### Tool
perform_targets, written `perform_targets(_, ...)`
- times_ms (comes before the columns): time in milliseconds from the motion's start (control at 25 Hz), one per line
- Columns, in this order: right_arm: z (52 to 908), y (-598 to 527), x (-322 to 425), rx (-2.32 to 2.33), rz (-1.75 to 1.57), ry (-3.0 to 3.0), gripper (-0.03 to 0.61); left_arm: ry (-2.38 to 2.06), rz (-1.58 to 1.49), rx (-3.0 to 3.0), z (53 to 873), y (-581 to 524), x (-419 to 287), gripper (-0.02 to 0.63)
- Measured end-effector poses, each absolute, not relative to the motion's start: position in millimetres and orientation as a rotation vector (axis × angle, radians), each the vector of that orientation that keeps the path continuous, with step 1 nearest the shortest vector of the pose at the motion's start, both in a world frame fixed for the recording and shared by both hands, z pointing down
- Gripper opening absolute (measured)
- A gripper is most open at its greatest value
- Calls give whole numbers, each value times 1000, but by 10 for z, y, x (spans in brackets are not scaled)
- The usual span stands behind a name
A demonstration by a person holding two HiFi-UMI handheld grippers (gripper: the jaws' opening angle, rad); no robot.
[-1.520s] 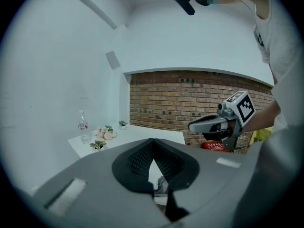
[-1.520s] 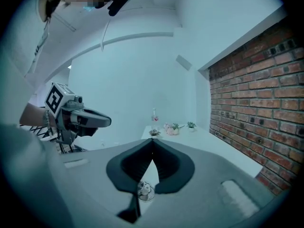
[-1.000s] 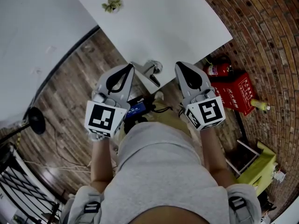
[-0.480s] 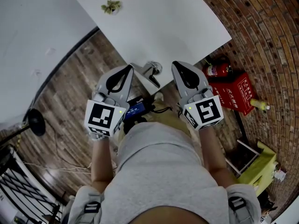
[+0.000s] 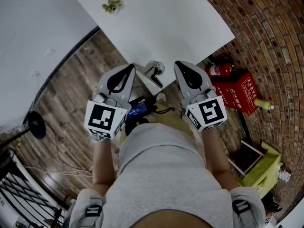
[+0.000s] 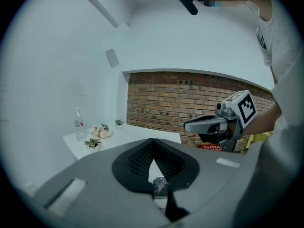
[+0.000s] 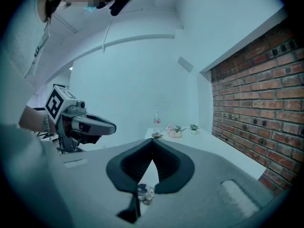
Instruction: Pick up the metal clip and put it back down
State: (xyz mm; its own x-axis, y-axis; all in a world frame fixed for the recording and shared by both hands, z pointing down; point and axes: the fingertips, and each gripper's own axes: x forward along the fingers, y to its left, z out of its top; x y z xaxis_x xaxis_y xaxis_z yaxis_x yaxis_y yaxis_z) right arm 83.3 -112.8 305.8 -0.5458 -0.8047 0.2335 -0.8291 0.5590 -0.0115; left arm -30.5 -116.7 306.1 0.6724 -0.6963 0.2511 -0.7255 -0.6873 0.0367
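Note:
The metal clip, shiny with a dark handle, lies at the near corner of the white table. My left gripper and right gripper hover side by side on either side of the clip, short of the table edge. Both are shut with nothing between the jaws. Through the left gripper's closed jaws the clip shows just below the tips. Under my right gripper the clip shows the same way. Neither gripper touches it.
Small potted plants and a bottle stand at the table's far end. On the wooden floor to the right are a fire extinguisher and a red box against the brick wall. A blue device lies below the grippers, a black stand base at left.
The right gripper has drifted slightly left toward the clip. The left gripper has barely moved, and both jaws stay closed.

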Motion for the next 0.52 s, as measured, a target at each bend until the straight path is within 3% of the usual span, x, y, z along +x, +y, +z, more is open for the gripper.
perform_targets(520,3109,-1078,795,1371,196,-2578,-6,-1152,334,2744,3062,-1130,-315,12)
